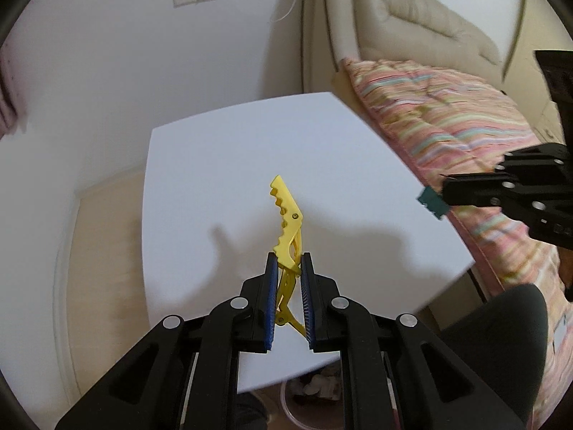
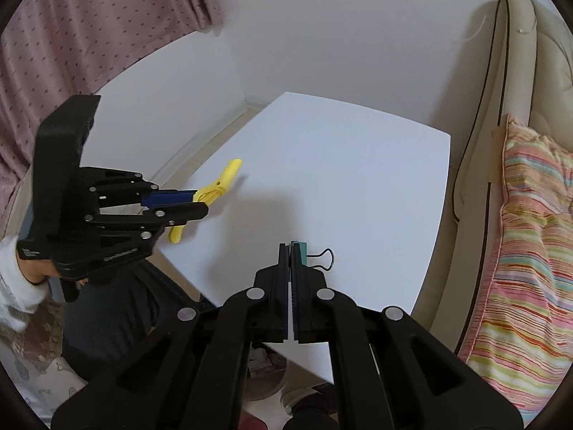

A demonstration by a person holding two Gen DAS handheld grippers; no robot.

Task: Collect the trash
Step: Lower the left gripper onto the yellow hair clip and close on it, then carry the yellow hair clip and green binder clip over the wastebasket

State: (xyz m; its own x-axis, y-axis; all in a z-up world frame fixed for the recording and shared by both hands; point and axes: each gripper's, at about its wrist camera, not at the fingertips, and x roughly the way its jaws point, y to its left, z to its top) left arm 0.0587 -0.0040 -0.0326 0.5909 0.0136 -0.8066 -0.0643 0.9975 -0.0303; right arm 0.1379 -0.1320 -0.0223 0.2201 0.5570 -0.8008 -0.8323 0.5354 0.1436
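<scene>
My left gripper is shut on a yellow plastic hair clip, held above the white table with its toothed end pointing away. The clip also shows in the right wrist view, in the left gripper. My right gripper is shut on a teal binder clip with black wire handles, held over the table's near edge. From the left wrist view the right gripper holds the teal clip at the table's right edge.
A trash bin with crumpled paper sits under the table's near edge, also in the right wrist view. A beige sofa with a striped blanket stands on the right. A pink curtain hangs at left.
</scene>
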